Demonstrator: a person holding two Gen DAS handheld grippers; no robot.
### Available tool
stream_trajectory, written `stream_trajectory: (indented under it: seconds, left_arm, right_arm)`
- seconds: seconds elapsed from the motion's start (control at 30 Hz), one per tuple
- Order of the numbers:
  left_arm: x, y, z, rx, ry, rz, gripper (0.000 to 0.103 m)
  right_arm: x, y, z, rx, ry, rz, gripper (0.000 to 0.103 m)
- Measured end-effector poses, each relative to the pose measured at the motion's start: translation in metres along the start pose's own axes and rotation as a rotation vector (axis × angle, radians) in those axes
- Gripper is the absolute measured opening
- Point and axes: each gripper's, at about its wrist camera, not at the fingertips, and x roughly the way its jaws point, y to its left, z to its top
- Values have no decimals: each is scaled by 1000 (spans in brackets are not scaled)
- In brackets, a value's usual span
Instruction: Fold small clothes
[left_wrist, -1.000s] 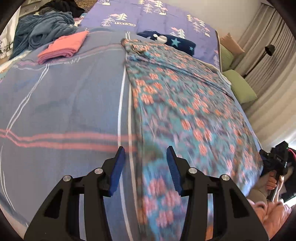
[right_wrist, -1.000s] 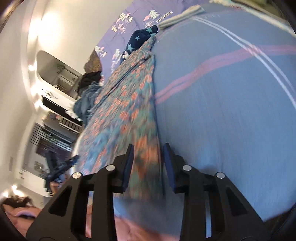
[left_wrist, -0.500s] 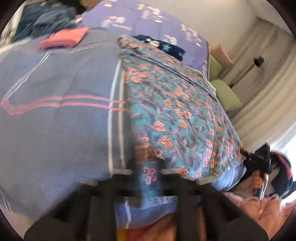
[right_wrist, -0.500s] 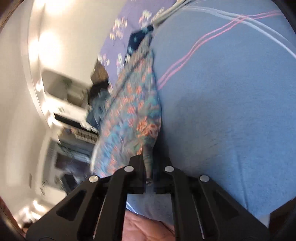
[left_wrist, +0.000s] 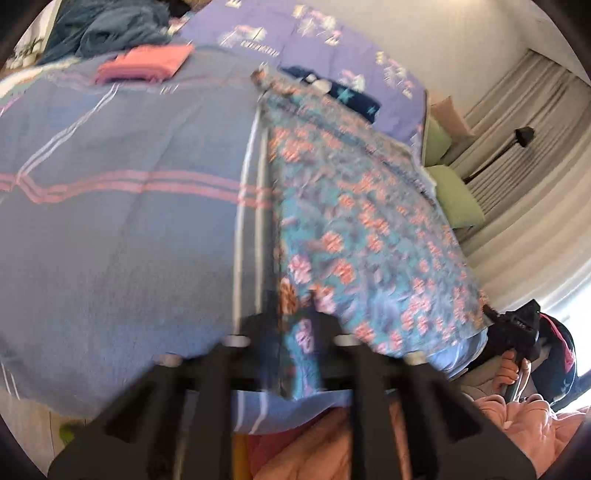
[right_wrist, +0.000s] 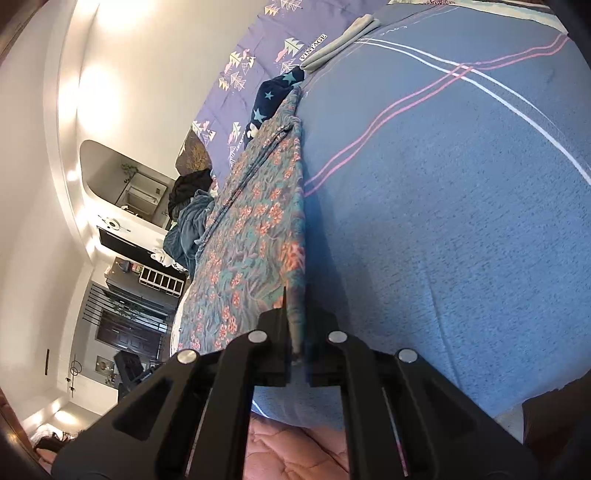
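Floral garment: teal cloth with orange-pink flowers, spread flat on the blue striped blanket that covers the bed. It runs as a long strip from the near bed edge toward the purple tree-print bedding at the head end. Same garment in the right wrist view, long edge lying along the blanket.

Left gripper: at the near corner of the garment, where the cloth drapes over the bed edge. A fold of floral fabric sits between the fingers. Jaws are opening; view is motion-blurred, so I cannot tell whether the pads press the cloth.

Right gripper: at the other near corner. Jaws nearly together, clenched on the garment's hem, a thin vertical fold of fabric pinched between them.

Around it:
- folded pink cloth on the blanket, far left, well apart from the garment
- navy star-print item just beside the garment's far end
- folded grey cloth on the blanket near the head end
- green pillows on the floor by the curtains
- pink quilted fabric below the bed edge
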Motion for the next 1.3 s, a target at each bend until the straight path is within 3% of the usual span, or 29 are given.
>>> stream_trajectory:
  seconds: [0.07,0.1,0.23,0.27,0.3,0.33,0.37,0.43,0.5,0.6,0.7,0.8,0.93,1.3]
  left_arm:
    - [-4,2,-5,-7,-1,-59,53]
    - [-4,0,-7,7,13,-85,57]
    - [0,-6,-16,59,39,-69,59]
    - [0,-6,-16,61,36,-67,54]
    - [-1,-6,-16,55,33,-69,44]
    - [-1,-4,-15,41,40,-75,10]
    - [0,-1,-12,8,51,-71,3]
    - [-5,-1,-8,-2,18,-41,3]
    - [-25,-11,3,22,-68,-38,3]
    - [-56,-27,24,61,-213,-102,3]
    - [-65,-40,44,95,-282,-124,3]
    - [-59,-43,60,90,-294,-122,3]
    - [-50,-39,76,53,-309,-192,3]
    - [-32,-50,135,30,-361,-227,3]
  right_arm:
    - [1,1,2,-4,4,-6,5]
    - [3,3,2,-8,7,-16,5]
    - [12,0,1,-19,36,-48,13]
    - [15,-1,0,-14,46,-41,13]
    - [17,-2,0,-7,49,-32,12]
    - [18,-1,0,-8,50,-36,9]
    - [17,-1,2,-9,46,-44,5]
    - [5,2,3,-10,9,-38,4]
    - [-9,11,9,-21,-32,7,4]
    - [-16,33,20,-96,-53,14,4]
    - [-17,51,34,-144,-79,36,4]
    - [-17,67,49,-176,-117,68,4]
    - [-15,78,67,-201,-157,95,5]
    - [18,111,130,-268,-196,70,5]
